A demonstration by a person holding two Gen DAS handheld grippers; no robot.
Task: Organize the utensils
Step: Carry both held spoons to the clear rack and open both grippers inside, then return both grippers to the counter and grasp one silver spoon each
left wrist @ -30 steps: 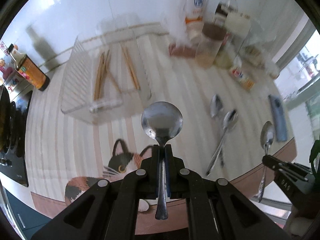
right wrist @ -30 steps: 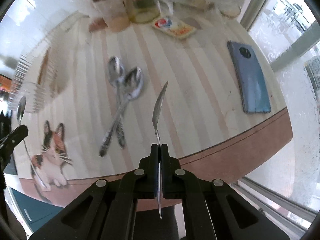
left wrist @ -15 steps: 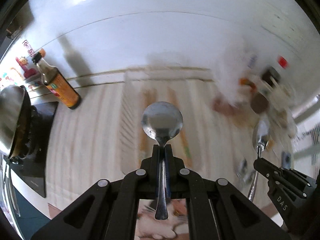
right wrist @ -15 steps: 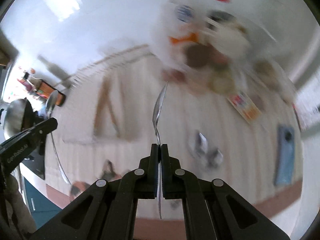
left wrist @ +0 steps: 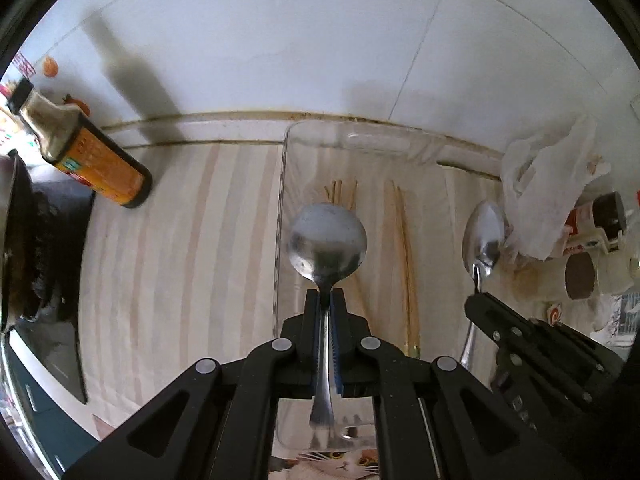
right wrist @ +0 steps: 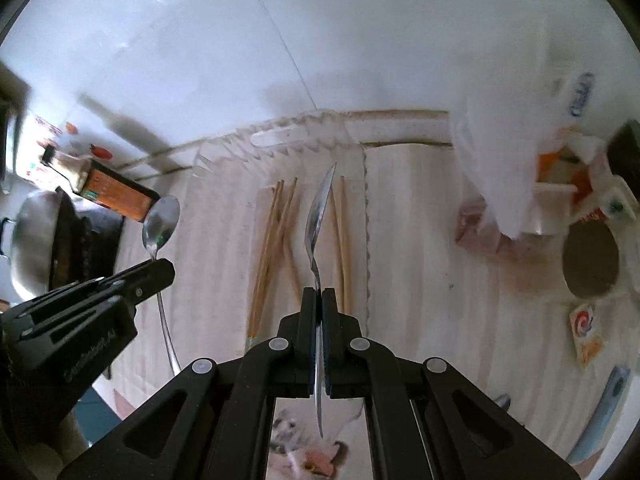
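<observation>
My left gripper (left wrist: 325, 300) is shut on a steel spoon (left wrist: 327, 238), bowl forward, held above the near end of a clear plastic tray (left wrist: 281, 200). Several wooden chopsticks (left wrist: 404, 236) lie in the tray. My right gripper (right wrist: 318, 298) is shut on a second steel spoon (right wrist: 318, 210), seen edge-on, above the same tray (right wrist: 365, 216) and its chopsticks (right wrist: 272, 240). The right gripper and its spoon (left wrist: 482, 236) show at the right of the left wrist view. The left gripper with its spoon (right wrist: 160, 224) shows at the left of the right wrist view.
A soy sauce bottle (left wrist: 84, 152) stands at the left by the wall, next to a stove with a metal wok (right wrist: 36, 236). Jars, cartons and a plastic bag (right wrist: 520, 160) crowd the right. A blue phone (right wrist: 604, 412) lies near the right edge. A cat picture (right wrist: 304, 448) is on the mat below.
Both grippers have swung from the loose spoons on the right of the counter leftward and forward to the clear tray, each still holding its spoon.
</observation>
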